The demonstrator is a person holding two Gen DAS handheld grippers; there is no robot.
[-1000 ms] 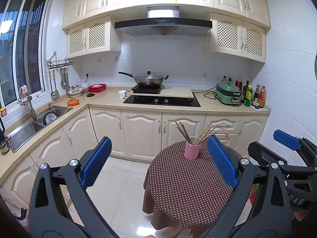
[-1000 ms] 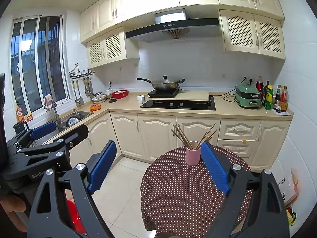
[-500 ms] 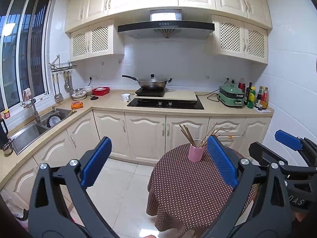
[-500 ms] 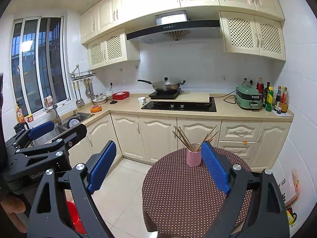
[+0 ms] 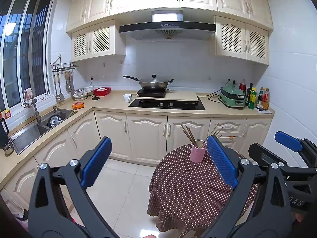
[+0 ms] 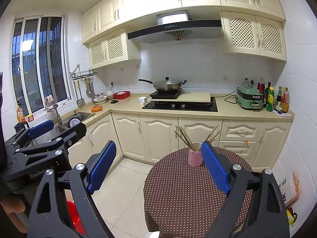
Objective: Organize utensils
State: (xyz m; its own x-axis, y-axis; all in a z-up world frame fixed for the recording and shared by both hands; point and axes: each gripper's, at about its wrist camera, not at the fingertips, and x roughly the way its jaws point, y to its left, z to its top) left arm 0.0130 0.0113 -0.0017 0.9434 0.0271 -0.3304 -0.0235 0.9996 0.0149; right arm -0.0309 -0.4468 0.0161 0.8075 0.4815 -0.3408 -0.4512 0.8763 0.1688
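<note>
Table [image 5: 188, 194] ahead carries the pink cup [image 5: 197, 153] of chopsticks [image 5: 189, 133], untouched. Left gripper [image 5: 158, 162] and right gripper [image 6: 158, 164] hang spread, empty, well short. Approach step; next calls for closing in on the chopsticks.

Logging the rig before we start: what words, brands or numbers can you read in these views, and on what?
"GenRobot.AI", last letters unclear: on the left tongs body.
"DAS", partly cut off: on the right tongs body.
Range hood panel, bottles, box by the right wall: print too small or blurred.
</note>
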